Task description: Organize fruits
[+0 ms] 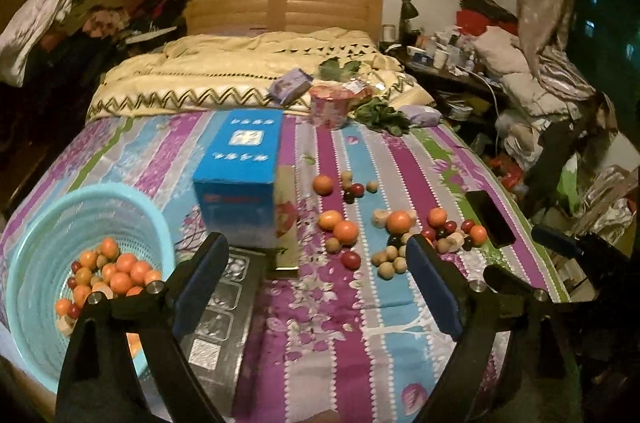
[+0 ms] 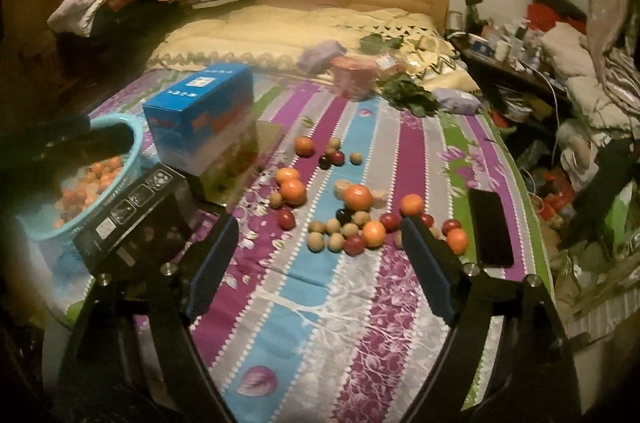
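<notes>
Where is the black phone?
The black phone lies flat on the bed's striped sheet, near its right edge in both views, just right of the scattered fruit and far from the blue basket.

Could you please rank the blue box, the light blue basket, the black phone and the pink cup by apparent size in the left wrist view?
1. light blue basket, though it is nearest the camera
2. blue box
3. black phone and pink cup: too alike to rank

Dim, warm yellowish indoor light colours both views. Fisheye bending curves the edges into dark corners. The right wrist view is blurred, especially its left side.
</notes>
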`<move>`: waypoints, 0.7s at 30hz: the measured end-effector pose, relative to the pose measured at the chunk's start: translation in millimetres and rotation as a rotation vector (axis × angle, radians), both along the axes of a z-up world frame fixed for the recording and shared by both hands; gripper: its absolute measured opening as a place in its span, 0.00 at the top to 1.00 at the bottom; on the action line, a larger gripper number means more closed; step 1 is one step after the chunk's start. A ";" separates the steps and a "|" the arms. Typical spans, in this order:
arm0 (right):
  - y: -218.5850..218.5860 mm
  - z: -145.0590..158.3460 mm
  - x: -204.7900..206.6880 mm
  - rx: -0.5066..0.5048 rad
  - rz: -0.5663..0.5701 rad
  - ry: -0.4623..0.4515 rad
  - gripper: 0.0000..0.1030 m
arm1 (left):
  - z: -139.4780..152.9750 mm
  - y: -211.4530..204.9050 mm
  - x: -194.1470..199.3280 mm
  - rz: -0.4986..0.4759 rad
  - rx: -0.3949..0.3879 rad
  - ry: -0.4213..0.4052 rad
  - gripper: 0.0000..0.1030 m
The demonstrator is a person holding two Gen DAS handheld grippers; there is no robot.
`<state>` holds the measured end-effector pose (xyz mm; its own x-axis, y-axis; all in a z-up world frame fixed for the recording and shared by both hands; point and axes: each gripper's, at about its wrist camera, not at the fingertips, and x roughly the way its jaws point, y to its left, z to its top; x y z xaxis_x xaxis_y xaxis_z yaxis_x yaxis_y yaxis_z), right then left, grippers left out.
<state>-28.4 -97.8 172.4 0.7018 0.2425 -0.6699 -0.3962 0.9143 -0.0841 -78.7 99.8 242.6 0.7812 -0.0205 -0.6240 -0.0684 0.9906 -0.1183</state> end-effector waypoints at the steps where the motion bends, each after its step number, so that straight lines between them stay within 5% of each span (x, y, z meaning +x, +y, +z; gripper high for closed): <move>1: -4.0 -1.2 -0.6 -0.002 -0.007 -0.002 0.15 | 0.7 -3.5 0.7 -0.008 0.003 -0.003 0.11; 21: -85.0 -6.8 -27.4 0.035 -0.179 -0.108 0.00 | -6.8 -85.5 -2.3 -0.070 0.075 0.011 0.06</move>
<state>-55.8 -182.8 165.6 0.8028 0.1295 -0.5820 -0.2176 0.9724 -0.0838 -81.0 14.3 235.8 0.7729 -0.0276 -0.6340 0.0005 0.9991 -0.0429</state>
